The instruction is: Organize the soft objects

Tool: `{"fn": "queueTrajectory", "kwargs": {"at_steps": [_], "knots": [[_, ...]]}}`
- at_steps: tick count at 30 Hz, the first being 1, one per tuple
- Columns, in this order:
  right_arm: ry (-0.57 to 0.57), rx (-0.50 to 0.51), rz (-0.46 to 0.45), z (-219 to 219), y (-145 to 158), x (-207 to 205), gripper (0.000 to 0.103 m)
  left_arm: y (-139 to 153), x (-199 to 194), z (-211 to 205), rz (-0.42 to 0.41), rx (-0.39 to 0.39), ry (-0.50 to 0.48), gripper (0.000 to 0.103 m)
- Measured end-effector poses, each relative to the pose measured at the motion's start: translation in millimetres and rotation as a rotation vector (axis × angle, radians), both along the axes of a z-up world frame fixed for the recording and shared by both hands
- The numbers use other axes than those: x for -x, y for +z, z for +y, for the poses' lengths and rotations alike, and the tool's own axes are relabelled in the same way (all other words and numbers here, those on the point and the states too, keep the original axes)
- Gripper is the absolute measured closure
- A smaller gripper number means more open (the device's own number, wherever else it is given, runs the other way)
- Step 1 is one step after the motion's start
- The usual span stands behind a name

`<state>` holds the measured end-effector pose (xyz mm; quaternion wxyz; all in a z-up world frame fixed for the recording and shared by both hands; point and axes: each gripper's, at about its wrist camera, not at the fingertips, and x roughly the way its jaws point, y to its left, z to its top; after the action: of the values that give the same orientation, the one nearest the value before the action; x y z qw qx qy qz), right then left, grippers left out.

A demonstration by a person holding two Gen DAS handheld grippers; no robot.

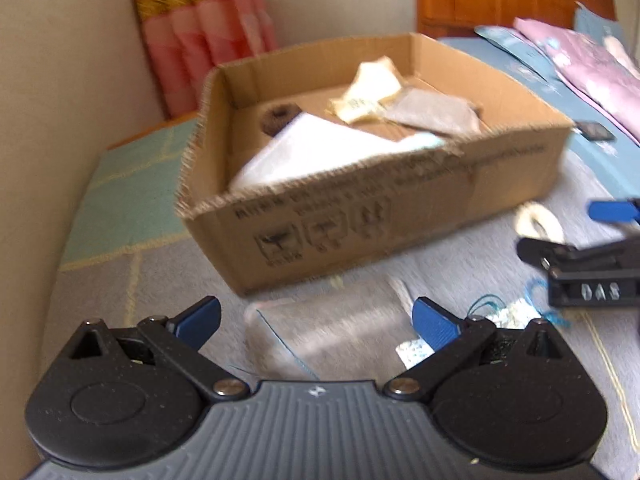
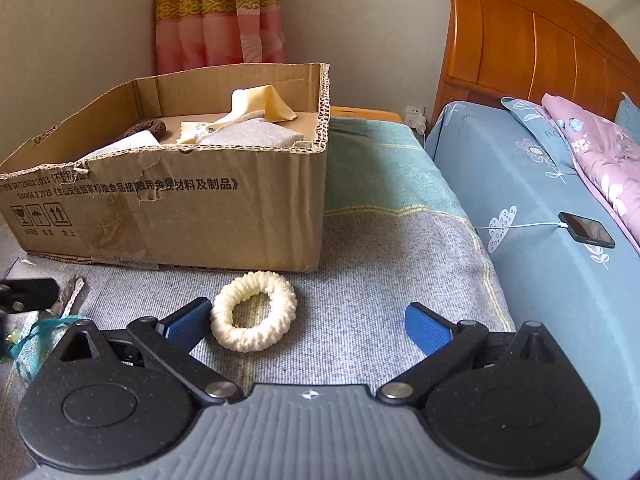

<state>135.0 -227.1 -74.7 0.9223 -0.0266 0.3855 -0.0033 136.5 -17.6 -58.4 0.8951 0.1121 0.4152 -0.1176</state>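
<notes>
Grey blanket (image 2: 360,248), one box (image 2: 240,216), one scrunchie (image 2: 254,312)

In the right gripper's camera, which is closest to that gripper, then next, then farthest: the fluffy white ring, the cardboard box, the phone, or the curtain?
1. White ring: just ahead of the right gripper, toward its left finger.
2. Cardboard box: behind the ring, to the left.
3. Phone: out right, on the blue bed.
4. Curtain: hanging at the wall, behind the box.

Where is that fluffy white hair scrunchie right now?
In the right wrist view the white scrunchie lies flat on the grey blanket, just in front of the cardboard box and beside the left finger of the open right claw.
</notes>
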Motion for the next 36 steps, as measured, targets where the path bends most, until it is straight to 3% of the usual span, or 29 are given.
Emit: {"fn": "queueTrajectory", "kwargs": {"at_steps": [6,9,15,19,24,29,34,36], "knots": [[0.020,-0.002,0.009,-1.9,0.5,0.7,0.000,-3.0,35.3,0.1,0.064,-0.007,-0.124,0.001],[0.025,-0.003,0.007,-2.5,0.2,0.9,0.000,0.6,49.8,2.7,0.049,-0.027,-0.151,0.001],[0.042,-0.003,0.008,-4.2,0.1,2.5,0.000,21.4,65.8,18.0,0.002,0.052,-0.205,0.001],[0.048,-0.003,0.009,-4.6,-0.2,3.9,0.000,23.5,71.9,10.9,0.029,0.094,-0.330,0.001],[0.061,-0.004,0.015,-6.0,0.7,7.4,0.000,15.0,88.3,-9.1,0.050,0.062,-0.486,0.001],[0.069,-0.005,0.018,-7.0,1.0,10.0,0.000,-4.6,80.0,-20.9,0.073,-0.006,-0.482,0.001],[0.074,-0.006,0.023,-7.6,1.5,10.7,0.000,-6.4,72.2,-23.2,0.071,0.020,-0.475,0.001],[0.077,-0.006,0.021,-8.4,1.0,11.4,0.000,-6.0,72.8,-24.7,0.062,0.026,-0.476,0.006]]}}
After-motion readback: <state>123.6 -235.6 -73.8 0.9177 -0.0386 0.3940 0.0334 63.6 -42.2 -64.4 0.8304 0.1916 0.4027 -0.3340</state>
